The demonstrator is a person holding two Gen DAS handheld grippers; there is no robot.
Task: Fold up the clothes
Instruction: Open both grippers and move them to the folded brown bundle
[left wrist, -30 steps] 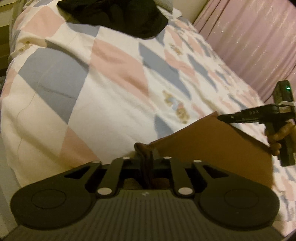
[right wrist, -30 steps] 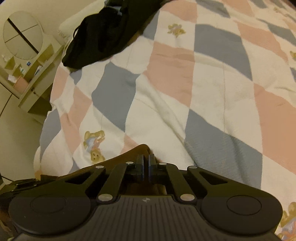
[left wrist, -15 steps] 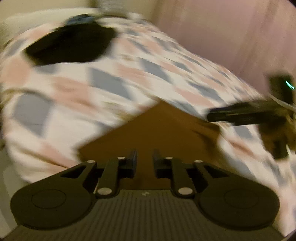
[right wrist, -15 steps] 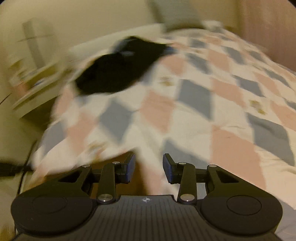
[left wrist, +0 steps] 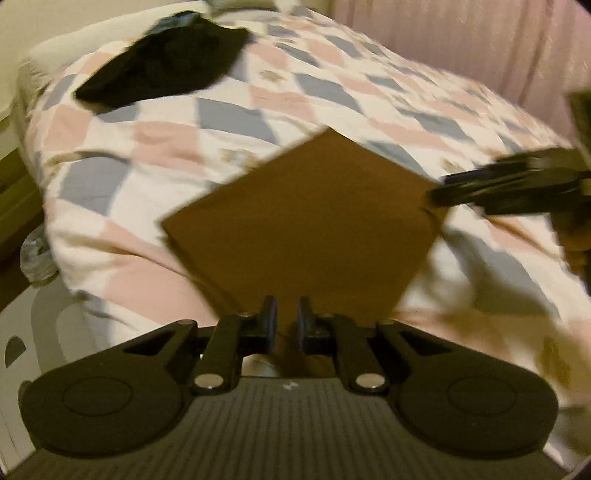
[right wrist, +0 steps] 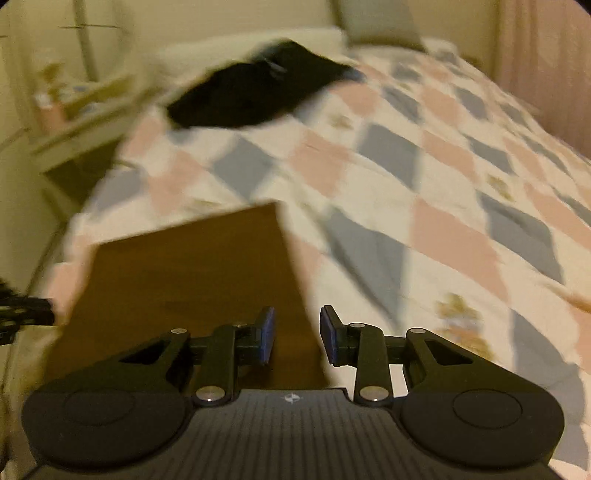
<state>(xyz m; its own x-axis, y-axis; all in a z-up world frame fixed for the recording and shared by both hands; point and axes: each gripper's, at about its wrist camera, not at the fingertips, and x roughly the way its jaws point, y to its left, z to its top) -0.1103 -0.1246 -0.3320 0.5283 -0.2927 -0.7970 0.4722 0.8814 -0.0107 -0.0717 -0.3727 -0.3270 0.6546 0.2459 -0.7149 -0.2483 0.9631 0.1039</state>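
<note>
A brown folded garment point(left wrist: 306, 221) lies flat on the checked quilt near the bed's front edge; it also shows in the right wrist view point(right wrist: 184, 280). My left gripper point(left wrist: 283, 321) is open with a narrow gap, just above the garment's near edge, holding nothing. My right gripper point(right wrist: 297, 334) is open wide above the garment's right near corner, empty. The right gripper also shows in the left wrist view point(left wrist: 517, 181) at the garment's right corner. A black garment point(left wrist: 162, 66) lies in a heap at the far end of the bed point(right wrist: 255, 92).
The pink, blue and white quilt point(right wrist: 424, 192) covers the bed. A pink curtain point(left wrist: 480, 40) hangs along the right side. A dresser with a mirror point(right wrist: 70, 96) stands left of the bed. A pillow point(right wrist: 376, 18) lies at the head.
Both grippers held the brown garment's corners a second ago, then opened and let go. Both have drawn back and up, and the garment now lies flat and folded.
</note>
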